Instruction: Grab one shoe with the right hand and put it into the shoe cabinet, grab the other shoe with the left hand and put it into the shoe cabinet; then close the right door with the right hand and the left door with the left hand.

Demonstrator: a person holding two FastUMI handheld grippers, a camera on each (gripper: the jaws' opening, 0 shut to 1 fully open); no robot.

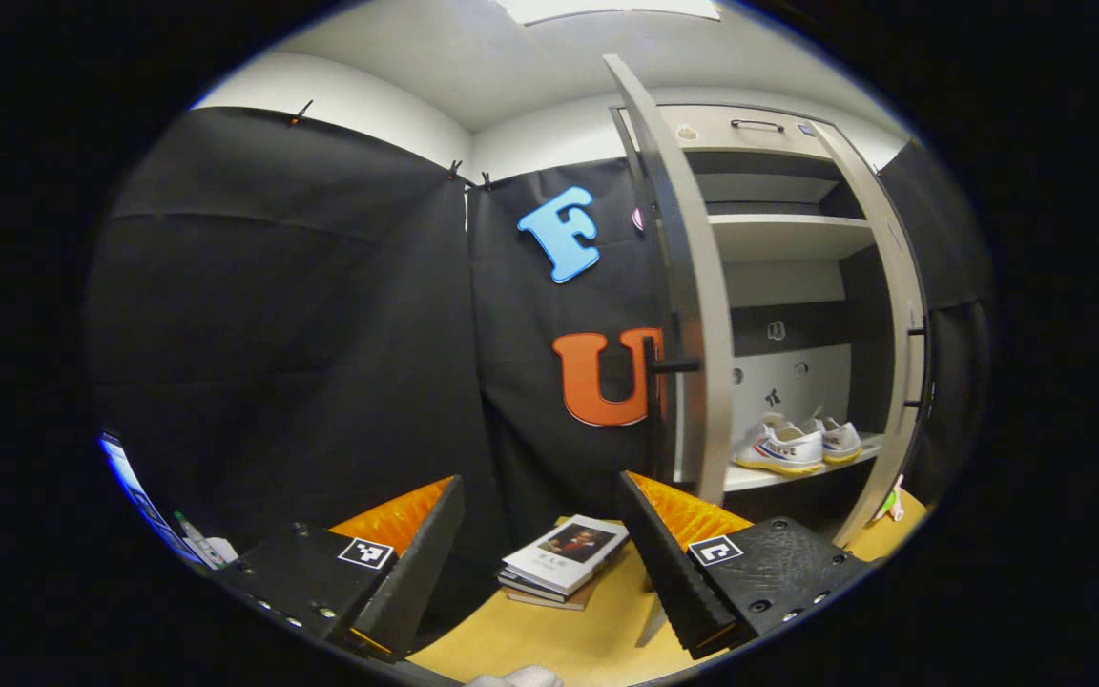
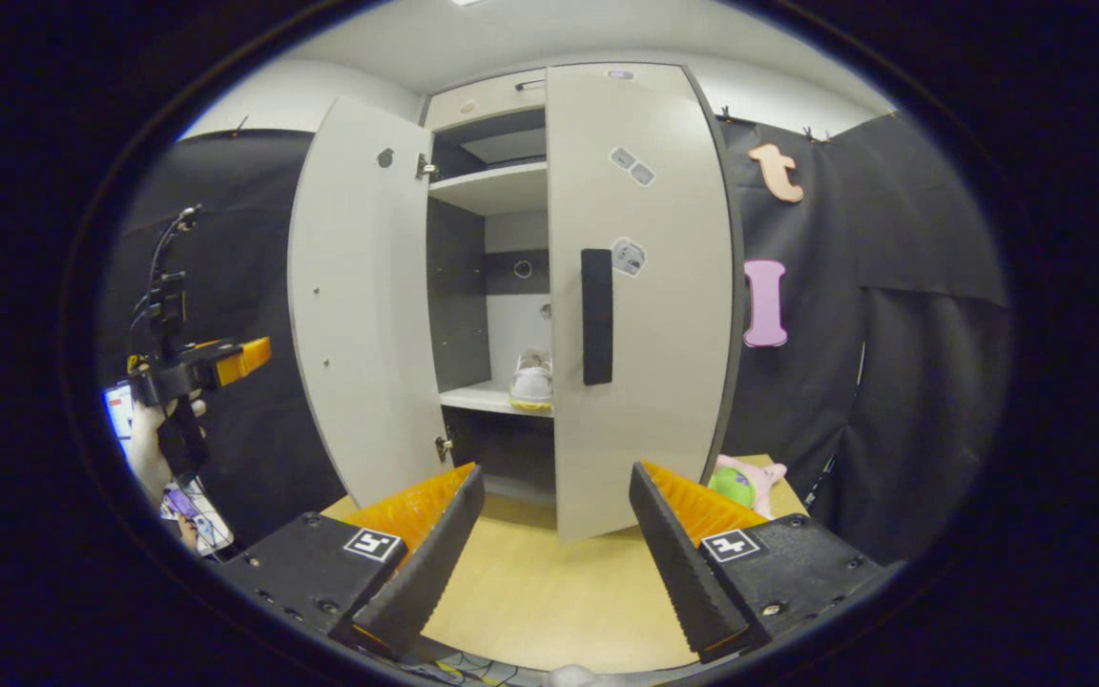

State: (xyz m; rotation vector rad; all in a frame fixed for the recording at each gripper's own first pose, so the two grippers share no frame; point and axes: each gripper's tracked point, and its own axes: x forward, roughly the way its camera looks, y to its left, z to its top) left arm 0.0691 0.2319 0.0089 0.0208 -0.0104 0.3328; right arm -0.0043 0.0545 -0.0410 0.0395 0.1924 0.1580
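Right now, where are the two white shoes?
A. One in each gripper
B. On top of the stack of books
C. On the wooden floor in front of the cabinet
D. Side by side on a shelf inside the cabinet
D: the left gripper view shows both white shoes standing next to each other on a shelf inside the cabinet, and both grippers are open and hold nothing.

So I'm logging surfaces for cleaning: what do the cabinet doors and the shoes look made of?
The right door looks like matt light-grey laminated board, flat and even with a dark edge band; the left door looks the same. The shoes look like white canvas or synthetic with pale rubber soles; too small to be sure.
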